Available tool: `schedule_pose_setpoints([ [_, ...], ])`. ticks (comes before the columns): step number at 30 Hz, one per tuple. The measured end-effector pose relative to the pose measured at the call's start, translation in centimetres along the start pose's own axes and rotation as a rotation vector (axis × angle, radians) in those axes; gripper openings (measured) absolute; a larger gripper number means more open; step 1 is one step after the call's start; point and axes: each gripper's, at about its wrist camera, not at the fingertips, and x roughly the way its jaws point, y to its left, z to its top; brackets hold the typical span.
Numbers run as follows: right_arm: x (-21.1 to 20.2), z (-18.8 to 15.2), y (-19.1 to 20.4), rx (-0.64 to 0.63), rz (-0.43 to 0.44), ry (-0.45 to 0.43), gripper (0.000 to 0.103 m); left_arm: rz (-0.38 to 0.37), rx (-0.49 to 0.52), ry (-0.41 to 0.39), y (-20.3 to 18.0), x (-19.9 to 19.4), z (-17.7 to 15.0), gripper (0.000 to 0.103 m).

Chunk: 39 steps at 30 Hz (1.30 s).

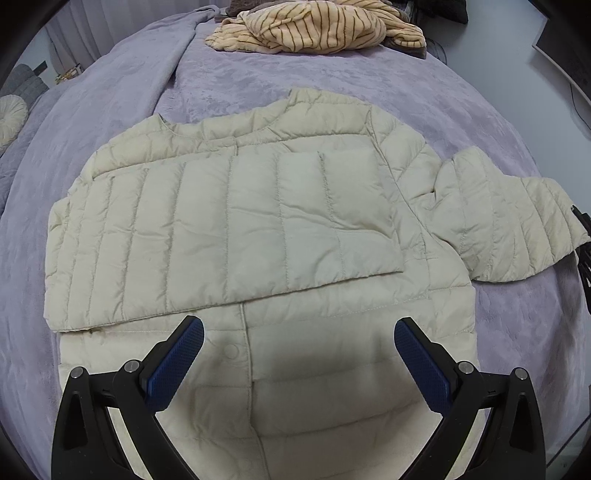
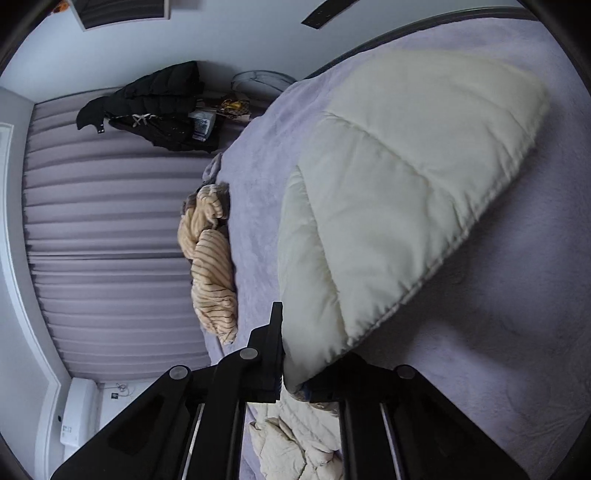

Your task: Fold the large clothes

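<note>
My left tongs hang wide apart, pointing steeply down over the lower front of the cream quilted puffer jacket, their blue pads clear of the fabric. The jacket lies flat on the lavender fleece blanket that covers the bed, front side up, snap placket running toward me. One sleeve is folded across the chest; the other sleeve stretches out to the right edge of the left wrist view, where a bit of black hardware meets its cuff.

My right tongs are clamped on that sleeve's cuff, the puffy fabric bulging out between the black fingers and filling much of the right wrist view. A striped tan garment lies crumpled at the far end of the bed, well apart from the jacket. Beyond it I see pleated grey curtains and a black coat.
</note>
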Motion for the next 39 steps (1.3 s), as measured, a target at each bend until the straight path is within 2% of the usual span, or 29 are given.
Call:
schedule_pose_setpoints([
  [5, 0.8, -2.5, 5.0, -0.124, 0.084, 0.068, 0.008, 0.024, -0.045, -0.027, 3.1, -0.4, 0.7, 0.103],
  [10, 3.4, -6.4, 10.4, -0.245, 0.156, 0.152, 0.008, 0.050, -0.099, -0.052, 6.9, -0.9, 1.0, 0.103],
  [14, 6.8, -10.9, 14.3, -0.345, 0.201, 0.250, 0.008, 0.073, -0.139, -0.071, 10.0, -1.3, 0.9, 0.103],
  [18, 10.4, -17.2, 17.6, -0.512, 0.205, 0.367, 0.008, 0.095, -0.199, -0.085, 13.6, -1.6, 0.6, 0.103],
  [21, 13.6, -22.9, 18.5, -0.643, 0.157, 0.467, 0.008, 0.117, -0.245, -0.093, 16.4, -1.4, 0.4, 0.103],
  [25, 18.5, -29.3, 16.5, -0.750, 0.030, 0.578, 0.008, 0.144, -0.280, -0.098, 19.0, -0.8, 0.1, 0.103],
  [29, 22.3, -32.9, 12.9, -0.792, -0.109, 0.650, 0.009, 0.146, -0.293, -0.093, 20.3, 0.2, -0.1, 0.103],
  [33, 24.0, -34.0, 9.7, -0.808, -0.254, 0.668, 0.012, 0.127, -0.291, -0.078, 20.5, 1.3, -0.1, 0.103],
  [34, 24.1, -33.9, 9.2, -0.799, -0.269, 0.666, 0.016, 0.120, -0.292, -0.070, 20.4, 1.6, 0.0, 0.103],
  [35, 23.9, -33.7, 9.0, -0.791, -0.271, 0.666, 0.030, 0.114, -0.294, -0.063, 20.4, 1.8, 0.0, 0.103],
  [36, 23.6, -33.6, 8.8, -0.783, -0.265, 0.667, 0.052, 0.110, -0.296, -0.059, 20.3, 2.0, 0.0, 0.103],
  [37, 23.3, -33.4, 8.9, -0.781, -0.257, 0.668, 0.061, 0.106, -0.297, -0.059, 20.3, 2.1, 0.0, 0.103],
  [38, 22.8, -33.3, 9.1, -0.785, -0.255, 0.664, 0.066, 0.101, -0.296, -0.061, 20.2, 2.1, 0.0, 0.103],
  [39, 22.4, -33.2, 9.4, -0.790, -0.257, 0.663, 0.066, 0.096, -0.295, -0.063, 20.2, 2.2, 0.1, 0.103],
])
